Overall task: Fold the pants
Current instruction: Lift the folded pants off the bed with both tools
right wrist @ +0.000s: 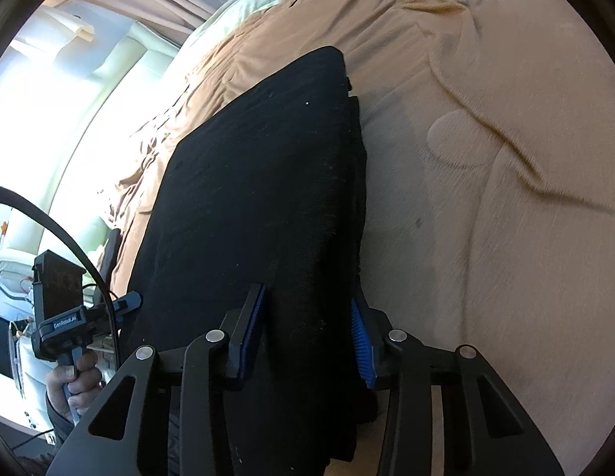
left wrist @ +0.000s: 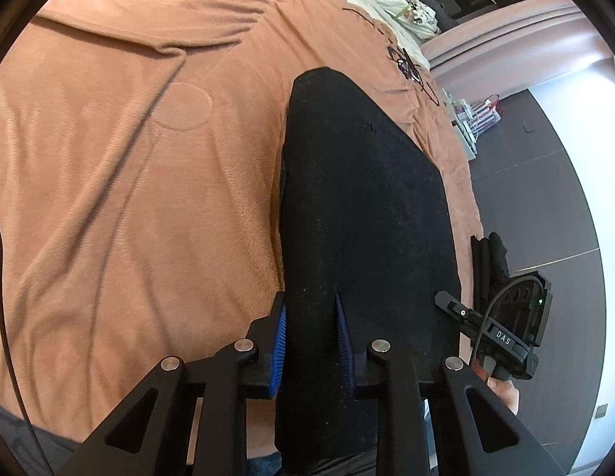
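Black pants [left wrist: 363, 206] on tan blanket [left wrist: 129, 158], right gripper [left wrist: 452, 304] labelled "DAS", possibly "GenRobot.AI" on left gripper [right wrist: 137, 299]

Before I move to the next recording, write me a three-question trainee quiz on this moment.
1. True or false: the black pants lie on an orange blanket.
2. Which tongs have pants fabric between their blue pads: A) left only, B) right only, C) both?
3. Fill in: a tangle of black ____ lies on the blanket beyond the pants.

Key: 1 true. 2 C: left tongs, right tongs. 3 cable.
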The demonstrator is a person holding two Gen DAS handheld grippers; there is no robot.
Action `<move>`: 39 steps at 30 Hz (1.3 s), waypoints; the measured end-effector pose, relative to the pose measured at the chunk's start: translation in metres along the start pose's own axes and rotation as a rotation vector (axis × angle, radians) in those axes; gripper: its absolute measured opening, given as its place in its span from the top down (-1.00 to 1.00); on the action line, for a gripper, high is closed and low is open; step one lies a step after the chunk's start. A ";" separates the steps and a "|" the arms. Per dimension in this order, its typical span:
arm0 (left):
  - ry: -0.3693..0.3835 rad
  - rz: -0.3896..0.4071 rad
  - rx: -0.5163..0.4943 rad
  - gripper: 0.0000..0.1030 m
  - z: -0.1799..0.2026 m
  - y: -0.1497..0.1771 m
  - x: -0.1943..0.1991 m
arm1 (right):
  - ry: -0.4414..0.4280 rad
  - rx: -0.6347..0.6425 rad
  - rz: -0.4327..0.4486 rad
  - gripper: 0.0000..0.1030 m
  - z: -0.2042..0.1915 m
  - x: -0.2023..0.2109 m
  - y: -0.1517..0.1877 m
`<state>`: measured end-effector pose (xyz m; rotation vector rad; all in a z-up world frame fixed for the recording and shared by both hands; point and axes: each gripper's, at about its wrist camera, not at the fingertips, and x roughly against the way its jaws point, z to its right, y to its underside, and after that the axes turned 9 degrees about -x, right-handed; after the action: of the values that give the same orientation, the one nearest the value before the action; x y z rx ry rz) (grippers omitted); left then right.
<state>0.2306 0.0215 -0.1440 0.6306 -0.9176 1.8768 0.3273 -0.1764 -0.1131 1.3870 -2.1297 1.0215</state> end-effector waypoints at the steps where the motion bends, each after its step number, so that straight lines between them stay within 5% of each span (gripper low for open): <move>1: -0.002 -0.003 -0.001 0.54 -0.002 0.001 0.004 | 0.000 0.002 -0.003 0.28 -0.002 -0.001 0.001; 13: -0.057 -0.035 -0.013 0.54 -0.027 0.013 0.030 | -0.059 0.006 -0.064 0.31 -0.024 -0.021 0.024; 20: -0.093 -0.071 -0.032 0.29 -0.032 0.005 0.015 | -0.029 0.006 -0.070 0.14 -0.020 -0.035 0.007; 26: -0.069 -0.058 -0.007 0.26 -0.039 -0.008 0.010 | -0.067 -0.072 -0.059 -0.18 -0.003 -0.049 -0.011; 39: -0.020 -0.066 0.010 0.11 -0.050 -0.040 -0.015 | -0.191 -0.123 -0.118 -0.18 0.028 -0.085 -0.038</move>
<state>0.2709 0.0658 -0.1712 0.6788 -0.8908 1.8205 0.3998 -0.1548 -0.1748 1.5833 -2.1731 0.7265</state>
